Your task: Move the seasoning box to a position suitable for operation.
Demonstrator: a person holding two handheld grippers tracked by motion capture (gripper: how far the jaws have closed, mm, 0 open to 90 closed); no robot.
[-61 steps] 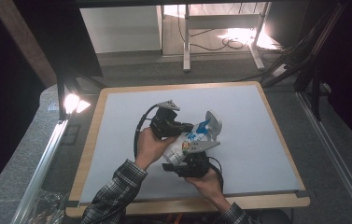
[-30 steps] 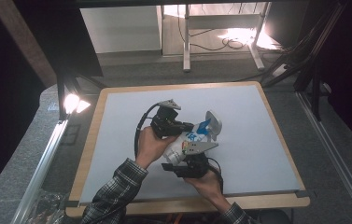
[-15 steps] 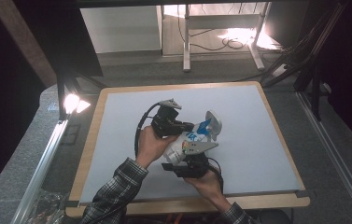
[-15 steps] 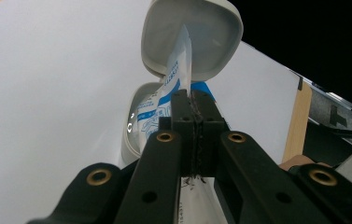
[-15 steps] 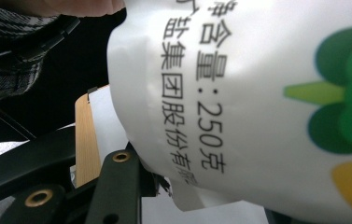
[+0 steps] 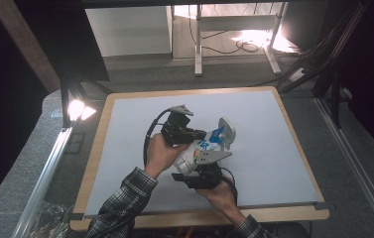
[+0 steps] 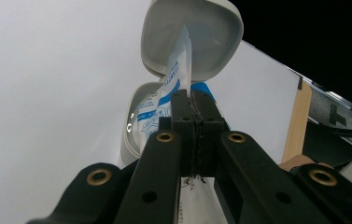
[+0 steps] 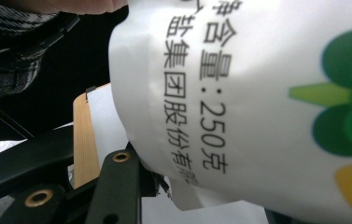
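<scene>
White-and-blue printed soft plastic pouch [image 6: 200, 148]: light, floppy, slippery; left claw [image 7: 193, 103] pinched shut on top edge, right claw [image 6: 194, 171] clamped round body.

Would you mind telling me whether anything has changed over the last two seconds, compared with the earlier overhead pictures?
Nothing has visibly changed. The left gripper stays shut on the top edge of the white and blue bag, the right gripper stays clamped on the bag's lower part, and the bag's mouth remains over the open white container on the table. Both hands are where they were.
</scene>
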